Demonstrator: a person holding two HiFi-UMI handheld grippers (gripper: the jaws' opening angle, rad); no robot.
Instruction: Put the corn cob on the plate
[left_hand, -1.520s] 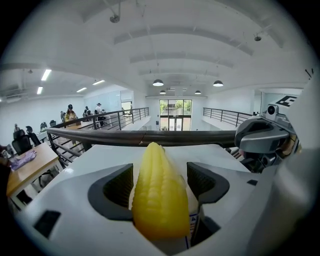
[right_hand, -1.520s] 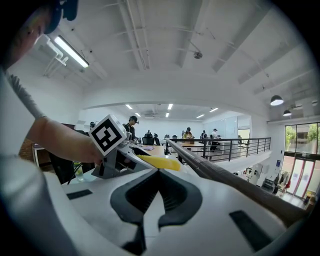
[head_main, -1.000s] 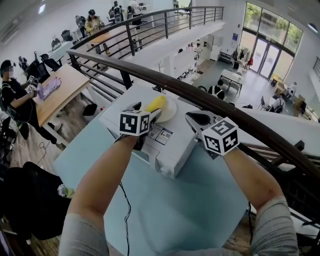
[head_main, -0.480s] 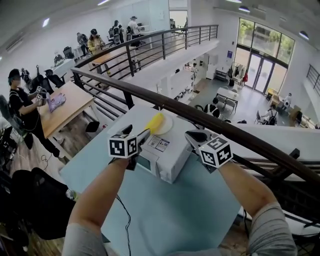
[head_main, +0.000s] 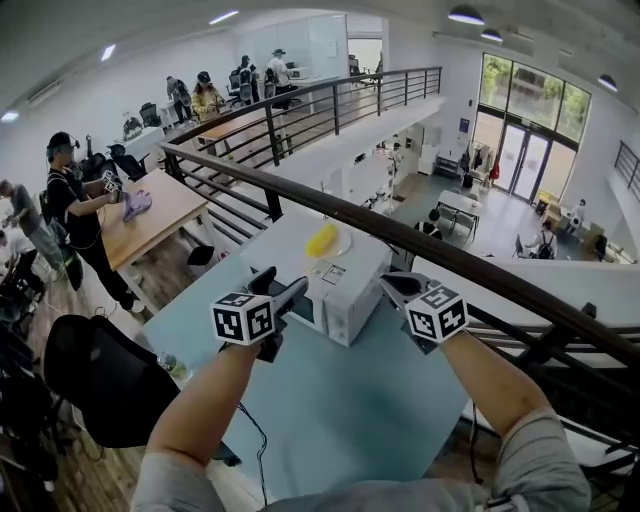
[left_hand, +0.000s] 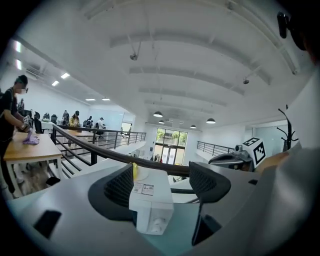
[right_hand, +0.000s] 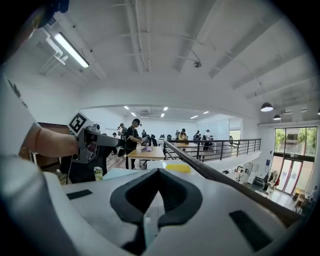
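The yellow corn cob (head_main: 322, 240) lies on a white plate (head_main: 341, 243) on top of a white microwave (head_main: 335, 285) at the far side of the light blue table (head_main: 340, 400). My left gripper (head_main: 291, 291) hovers open and empty near the microwave's front left corner, well short of the corn. In the left gripper view its jaws (left_hand: 160, 182) frame the microwave (left_hand: 150, 207), and a sliver of the corn cob (left_hand: 134, 170) shows behind the left pad. My right gripper (head_main: 393, 285) is shut and holds nothing, to the right of the microwave. The corn cob (right_hand: 178, 168) shows beyond the right gripper (right_hand: 157, 175).
A dark handrail (head_main: 470, 262) crosses right behind the table, with an open drop beyond it. A black chair (head_main: 100, 385) and a bottle (head_main: 170, 367) are at the table's left edge. A black cable (head_main: 252, 440) runs over the table. A person (head_main: 70, 205) stands at a wooden desk, left.
Both grippers have drawn back toward me from the microwave. The left gripper, which was up by the corn and plate, now sits lower and nearer. The corn has stayed on the plate.
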